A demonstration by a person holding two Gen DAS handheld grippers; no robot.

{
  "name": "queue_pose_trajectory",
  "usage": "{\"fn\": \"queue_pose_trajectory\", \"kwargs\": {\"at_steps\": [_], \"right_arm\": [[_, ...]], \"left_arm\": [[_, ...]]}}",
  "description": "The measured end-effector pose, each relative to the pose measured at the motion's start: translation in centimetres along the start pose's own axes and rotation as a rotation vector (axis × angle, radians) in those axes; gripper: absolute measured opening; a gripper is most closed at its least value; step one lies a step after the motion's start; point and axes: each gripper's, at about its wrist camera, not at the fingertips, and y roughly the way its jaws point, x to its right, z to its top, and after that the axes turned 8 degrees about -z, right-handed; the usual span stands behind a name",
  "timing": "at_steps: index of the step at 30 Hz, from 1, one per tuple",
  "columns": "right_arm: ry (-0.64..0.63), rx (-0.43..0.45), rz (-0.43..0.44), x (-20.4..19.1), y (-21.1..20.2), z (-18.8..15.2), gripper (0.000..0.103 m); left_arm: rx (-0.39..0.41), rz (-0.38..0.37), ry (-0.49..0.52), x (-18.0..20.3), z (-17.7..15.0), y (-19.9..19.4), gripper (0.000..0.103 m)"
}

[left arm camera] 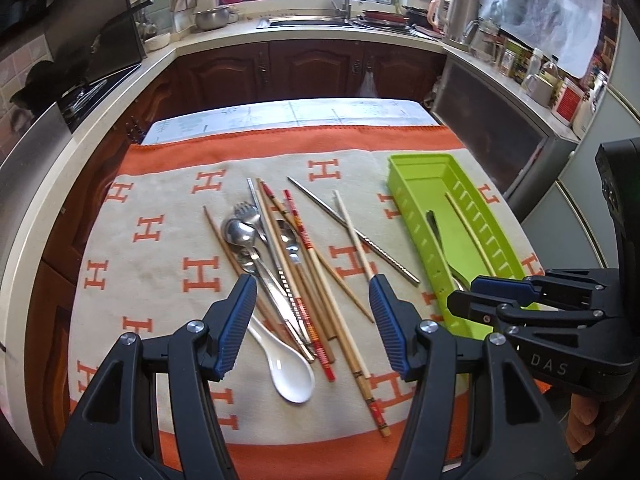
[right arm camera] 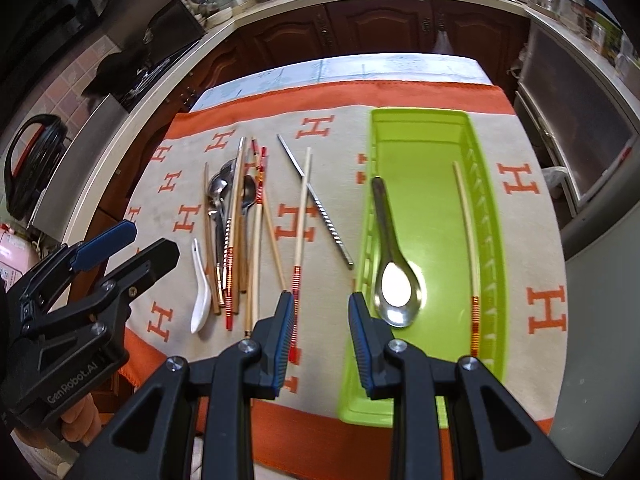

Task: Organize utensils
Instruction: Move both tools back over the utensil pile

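Note:
A pile of utensils lies on the H-patterned cloth (left arm camera: 168,264): several wooden chopsticks (left arm camera: 320,280), metal spoons (left arm camera: 240,234), a white ceramic spoon (left arm camera: 292,376) and a metal chopstick (left arm camera: 360,236). My left gripper (left arm camera: 314,320) hangs open above the pile, holding nothing. A green tray (right arm camera: 420,120) at the right holds a metal spoon (right arm camera: 396,280) and one chopstick (right arm camera: 468,240). My right gripper (right arm camera: 320,312) stands open and holds nothing over the tray's near left edge. A red-banded chopstick (right arm camera: 302,208) lies on the cloth under its left finger.
Kitchen counters ring the table, with a sink (left arm camera: 308,22) at the back and a stove (left arm camera: 88,92) to the left. A grey appliance (right arm camera: 576,128) stands close on the right. The left gripper (right arm camera: 154,238) shows at the left edge of the right wrist view.

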Motion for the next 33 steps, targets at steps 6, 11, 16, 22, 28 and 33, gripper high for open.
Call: {"fn": "queue_pose_trajectory", "kwargs": {"at_steps": [6, 11, 16, 22, 28, 33], "right_arm": [[-0.037, -0.008, 0.008, -1.9, 0.9, 1.0, 0.028], [-0.055, -0.017, 0.009, -3.1, 1.8, 2.0, 0.028], [-0.061, -0.022, 0.004, -4.0, 2.8, 3.4, 0.028], [-0.063, -0.036, 0.005, -3.9, 4.4, 5.5, 0.028], [-0.059, -0.104, 0.030, -3.4, 7.5, 8.0, 0.028], [-0.051, -0.196, 0.046, -3.9, 10.4, 8.1, 0.027]], "left_arm": [[-0.004, 0.014, -0.043, -2.4, 0.1, 0.6, 0.056], [-0.010, 0.032, -0.085, -4.8, 0.3, 1.3, 0.056], [-0.026, 0.050, -0.132, -7.3, 0.5, 2.5, 0.056], [-0.071, 0.050, -0.200, -10.2, 0.5, 4.7, 0.056], [-0.116, 0.043, -0.250, -11.6, -0.2, 6.6, 0.056], [-0.127, 0.038, -0.253, -11.5, -0.4, 7.1, 0.056]]}}
